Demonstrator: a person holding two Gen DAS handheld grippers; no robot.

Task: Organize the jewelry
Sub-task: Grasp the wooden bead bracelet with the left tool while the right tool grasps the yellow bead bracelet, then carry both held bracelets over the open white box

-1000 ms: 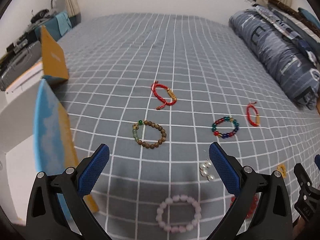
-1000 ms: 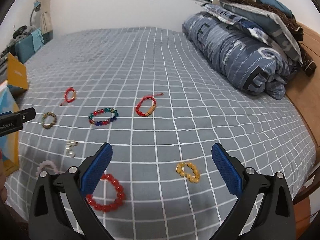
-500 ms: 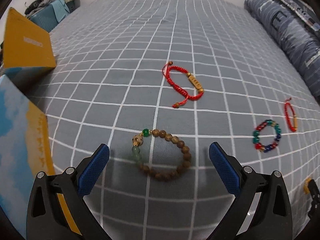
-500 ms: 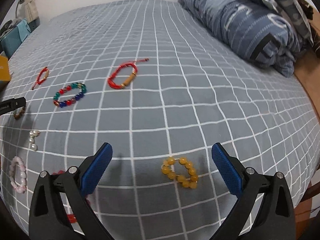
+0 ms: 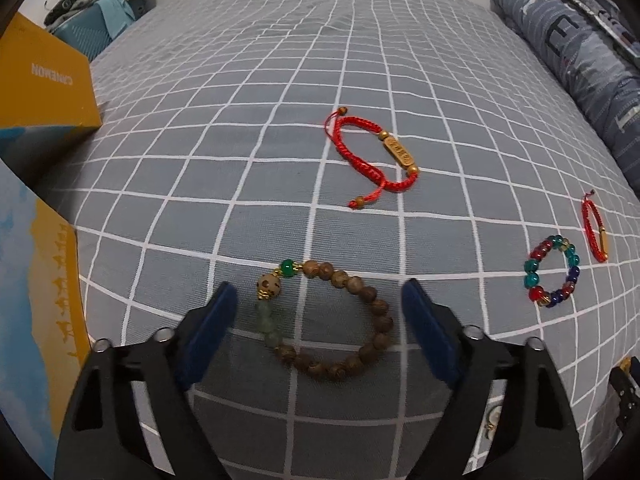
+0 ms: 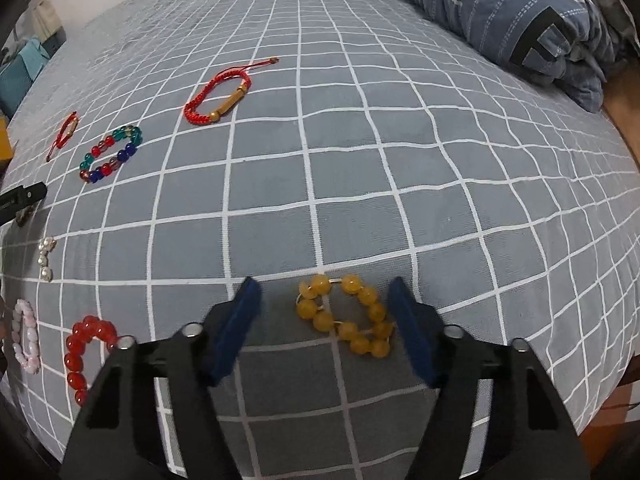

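Several bracelets lie on a grey checked bedspread. My left gripper (image 5: 320, 300) is open and low, its blue fingers either side of a brown wooden bead bracelet (image 5: 376, 308) with green beads. My right gripper (image 6: 324, 296) is open, its fingers either side of a yellow bead bracelet (image 6: 352, 332). A red cord bracelet (image 5: 376, 160) with a gold tube lies beyond the left gripper. A multicolour bead bracelet (image 5: 552, 272) and a thin red cord bracelet (image 5: 596, 232) lie to the right. The right wrist view also shows a red bead bracelet (image 6: 84, 344), a pink one (image 6: 26, 336) and pearl pieces (image 6: 45, 258).
A yellow and blue box (image 5: 44, 80) stands at the far left, with another box panel (image 5: 36, 300) close by the left gripper. A rolled blue quilt (image 6: 520, 12) lies along the right side of the bed. The bed edge (image 6: 616, 120) drops off at right.
Both grippers have moved forward and down. The wooden bracelet now sits between the left fingers and the yellow bracelet between the right fingers. Both jaws have narrowed somewhat.
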